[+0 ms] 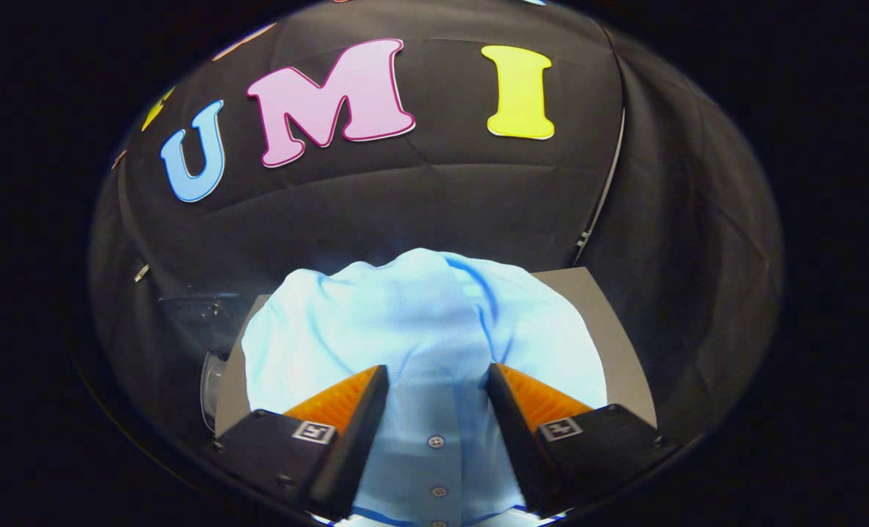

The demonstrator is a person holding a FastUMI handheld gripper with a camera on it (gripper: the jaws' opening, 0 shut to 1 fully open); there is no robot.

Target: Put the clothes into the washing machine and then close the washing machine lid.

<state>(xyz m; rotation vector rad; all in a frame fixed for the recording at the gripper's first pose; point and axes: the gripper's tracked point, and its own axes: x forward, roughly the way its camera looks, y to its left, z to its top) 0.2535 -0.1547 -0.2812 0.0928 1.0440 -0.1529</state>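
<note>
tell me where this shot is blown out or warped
Gripper view: the pale blue shirt is overexposed, its folds washed out and hazy around the edges; the fisheye bends the grey top beneath it; the gripper is sharp, its jaws apart with shirt fabric between them.

The light blue shirt (419,329) covers most of the grey worktop (617,337), leaving bare only strips along that worktop's right and left edges. The shirt's near end runs out of view below its buttoned placket, so its full shape cannot be told. The hand-held gripper (438,377) has cloth bunched between its fingers (346,399); whether both pads press on it cannot be told. Off the worktop's left edge stands a clear, rounded thing (211,380), half hidden and too dim to name.
</note>
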